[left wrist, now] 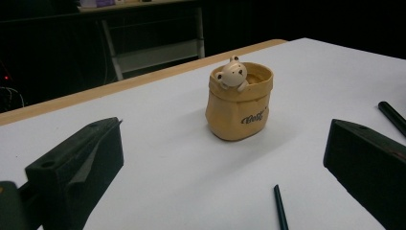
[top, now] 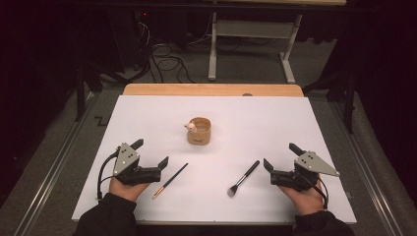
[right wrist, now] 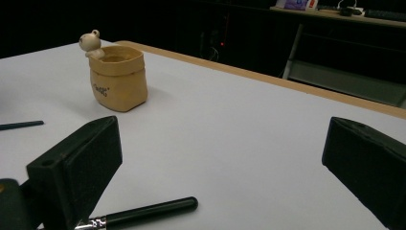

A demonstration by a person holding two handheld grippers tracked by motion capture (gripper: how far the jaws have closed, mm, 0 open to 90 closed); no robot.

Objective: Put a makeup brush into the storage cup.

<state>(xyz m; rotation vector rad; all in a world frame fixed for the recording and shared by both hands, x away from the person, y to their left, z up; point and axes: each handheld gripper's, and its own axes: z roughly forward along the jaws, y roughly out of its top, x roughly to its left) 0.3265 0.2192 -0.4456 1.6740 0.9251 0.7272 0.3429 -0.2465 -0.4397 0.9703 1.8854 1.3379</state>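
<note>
Nothing of the work looks done yet: both brushes lie flat on the white surface (top: pixel 147 113) and the pot (top: pixel 199 131) holds none of them, so I judge that the whole job (most likely to stand the two brushes in the pot) is left. The left claw (top: pixel 151 154) rests near the left edge with its jaws wide apart and nothing between them; the thin brush (top: pixel 170 180) lies just to its right, not touched. The right claw (top: pixel 280 159) is also spread apart and empty, and the thick brush (top: pixel 244 178) lies just to its left, its bristle end toward the near edge. The pot stands upright in the middle of the surface, farther away than both brushes and well apart from them. It is shaped like a small soft sack with a rolled rim, tan and a little glossy, probably glazed ceramic, with dark lettering on the side and a pale little bear figure (left wrist: pixel 232 74) leaning over its rim. The thick brush has a smooth black round handle, a shiny metal collar and grey bristles; the thin one is a slim dark stick with a light brownish tip. The surface is matt and plain, with a wooden strip along its far edge.
</note>
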